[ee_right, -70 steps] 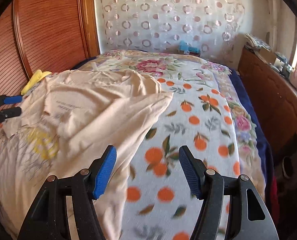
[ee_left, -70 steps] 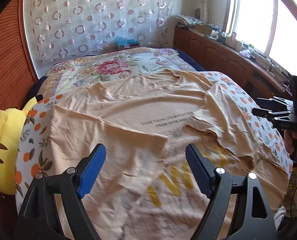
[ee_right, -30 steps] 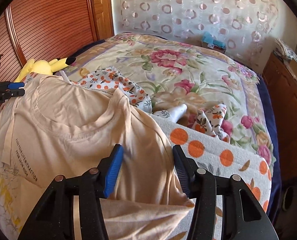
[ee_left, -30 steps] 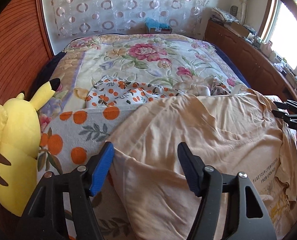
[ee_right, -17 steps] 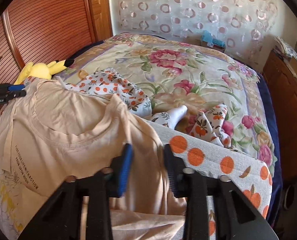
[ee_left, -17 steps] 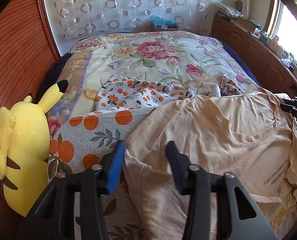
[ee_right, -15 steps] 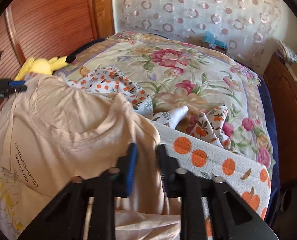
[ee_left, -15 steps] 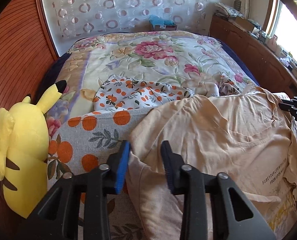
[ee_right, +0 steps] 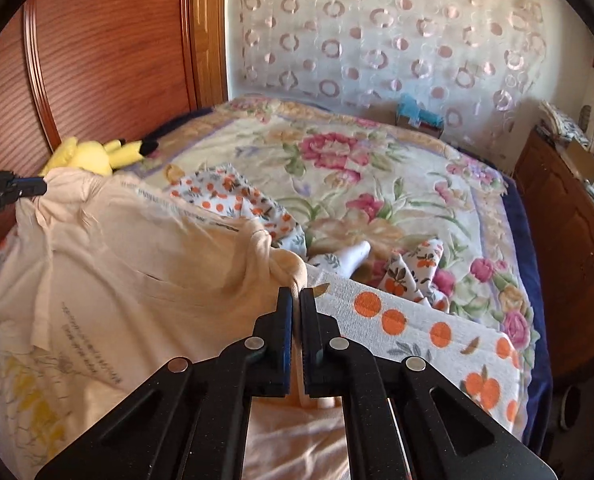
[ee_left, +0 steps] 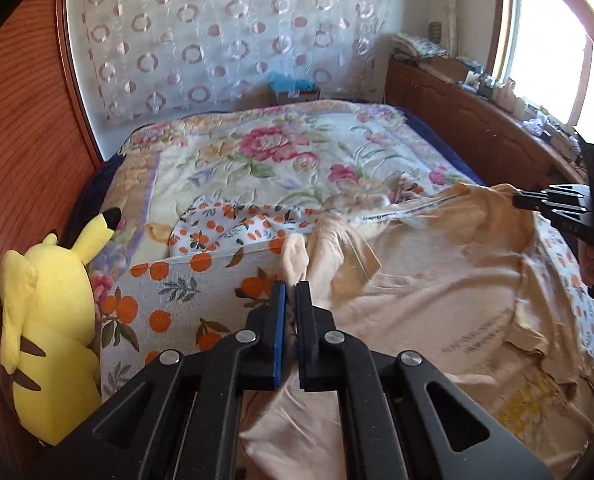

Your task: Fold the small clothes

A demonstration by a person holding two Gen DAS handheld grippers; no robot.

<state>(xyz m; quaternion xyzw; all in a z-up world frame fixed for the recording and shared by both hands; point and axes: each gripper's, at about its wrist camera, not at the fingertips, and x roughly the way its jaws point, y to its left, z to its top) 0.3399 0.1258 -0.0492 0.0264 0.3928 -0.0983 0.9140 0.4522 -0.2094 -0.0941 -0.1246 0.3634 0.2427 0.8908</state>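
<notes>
The beige shirt (ee_left: 437, 292) is spread on the orange-dotted blanket (ee_left: 169, 292) on the bed. Its two far corners are bunched and clamped: one by the left gripper (ee_left: 290, 294), one by the right gripper (ee_right: 295, 300), both having just been closing on it. The cloth edge between them is blurred. The shirt's print is illegible. A yellow plush (ee_left: 45, 320) is cut off at the left.

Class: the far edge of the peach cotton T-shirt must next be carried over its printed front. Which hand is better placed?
Neither alone: left gripper and right gripper each pinch one corner of the peach cotton T-shirt.
</notes>
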